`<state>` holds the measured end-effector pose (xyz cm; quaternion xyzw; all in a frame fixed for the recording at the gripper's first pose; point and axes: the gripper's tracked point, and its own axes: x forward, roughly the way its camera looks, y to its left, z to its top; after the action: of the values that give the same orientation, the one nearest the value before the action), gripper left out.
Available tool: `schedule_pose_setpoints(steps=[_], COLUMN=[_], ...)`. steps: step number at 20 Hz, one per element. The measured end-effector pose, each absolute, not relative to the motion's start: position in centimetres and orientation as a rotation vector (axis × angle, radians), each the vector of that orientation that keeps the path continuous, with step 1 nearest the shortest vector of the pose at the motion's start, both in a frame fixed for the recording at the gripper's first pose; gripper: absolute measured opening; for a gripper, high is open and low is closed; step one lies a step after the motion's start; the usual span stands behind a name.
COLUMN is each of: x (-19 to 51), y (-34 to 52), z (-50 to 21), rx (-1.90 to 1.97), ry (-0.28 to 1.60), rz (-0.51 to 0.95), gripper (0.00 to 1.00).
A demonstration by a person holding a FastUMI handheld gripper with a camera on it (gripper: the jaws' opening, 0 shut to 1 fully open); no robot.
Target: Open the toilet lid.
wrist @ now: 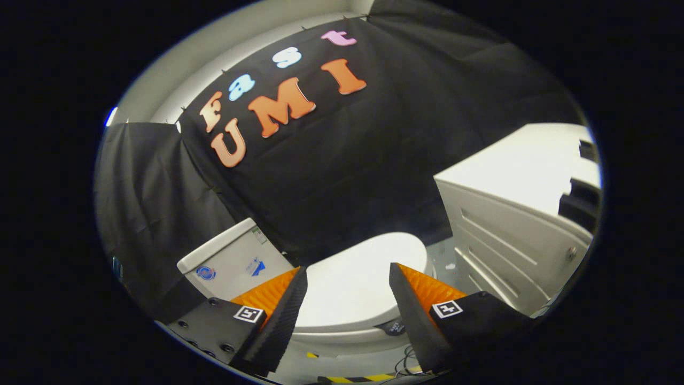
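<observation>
A white toilet stands just ahead of my fingers, seen tilted. Its lid (pixel 359 283) lies flat and closed over the bowl, glossy and oval. The white tank (pixel 230 256) rises behind the lid, beyond my left finger. My gripper (pixel 347 291) hovers above the near side of the lid, open, with a wide gap between the two fingers (pixel 278 315) and nothing held. The lid's middle shows through that gap. The fingers seem apart from the lid, not touching it.
A white cabinet (pixel 513 224) with panelled drawers stands close beside the toilet, beyond my right finger. Black cloth hangs as the wall behind the tank. Below the bowl's rim, yellow-and-black tape (pixel 358 378) and thin cables lie on the floor.
</observation>
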<state>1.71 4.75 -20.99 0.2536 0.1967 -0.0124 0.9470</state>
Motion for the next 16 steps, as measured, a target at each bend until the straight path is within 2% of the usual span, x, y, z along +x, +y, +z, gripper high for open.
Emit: schedule_pose_setpoints(steps=[10,16], x=[1.2,1.3], y=[2.4,1.1], z=[-30.5,-34.0], rx=[0.682,0.739], ry=[0.615,0.669], rz=[-0.12,-0.18], gripper=[0.98,0.99])
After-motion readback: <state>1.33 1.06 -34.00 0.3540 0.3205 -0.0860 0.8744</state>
